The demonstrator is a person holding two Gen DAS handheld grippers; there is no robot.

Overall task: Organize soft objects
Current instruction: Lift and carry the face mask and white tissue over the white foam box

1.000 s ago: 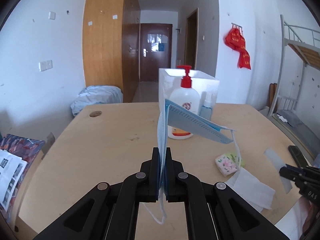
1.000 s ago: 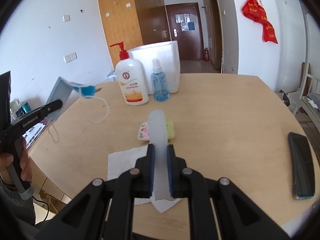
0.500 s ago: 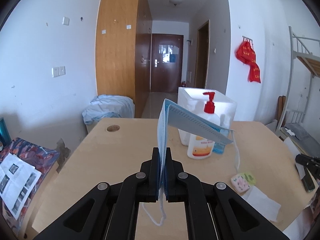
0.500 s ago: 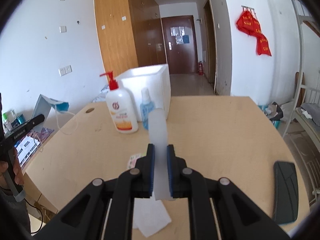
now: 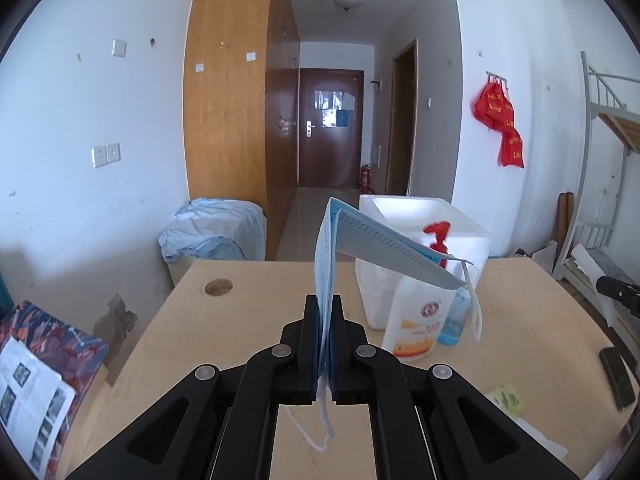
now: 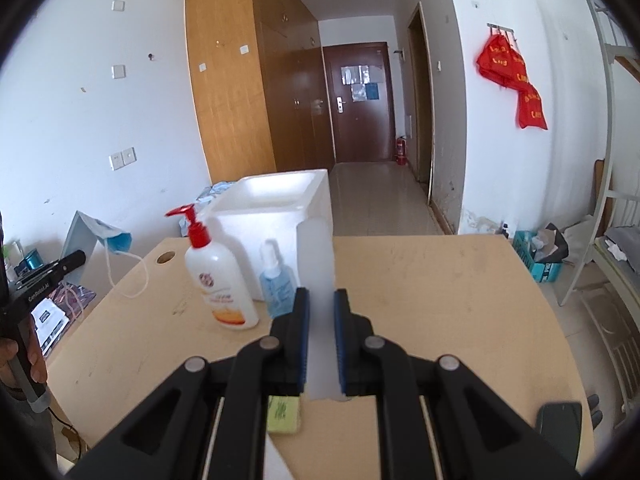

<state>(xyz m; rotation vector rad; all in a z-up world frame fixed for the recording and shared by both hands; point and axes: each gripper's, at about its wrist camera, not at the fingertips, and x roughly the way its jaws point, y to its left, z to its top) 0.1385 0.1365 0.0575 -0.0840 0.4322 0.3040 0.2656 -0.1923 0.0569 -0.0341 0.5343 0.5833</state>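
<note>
My left gripper [image 5: 323, 312] is shut on a blue face mask [image 5: 376, 244], held upright above the wooden table [image 5: 248, 312]; its ear loops dangle. The mask also shows in the right wrist view [image 6: 100, 232] at far left. My right gripper [image 6: 321, 312] is shut on a translucent white strip [image 6: 316, 256], lifted over the table. A white foam box [image 6: 280, 196] stands open at the table's back, ahead of both grippers.
A pump soap bottle [image 6: 220, 280] and a small blue spray bottle [image 6: 276, 280] stand in front of the box. A green tissue pack [image 6: 284, 412] lies below my right gripper. A black phone [image 6: 560, 420] lies at the right edge.
Both grippers have risen and pulled back from the table, each still holding its item. The box and bottles now sit lower and farther in view.
</note>
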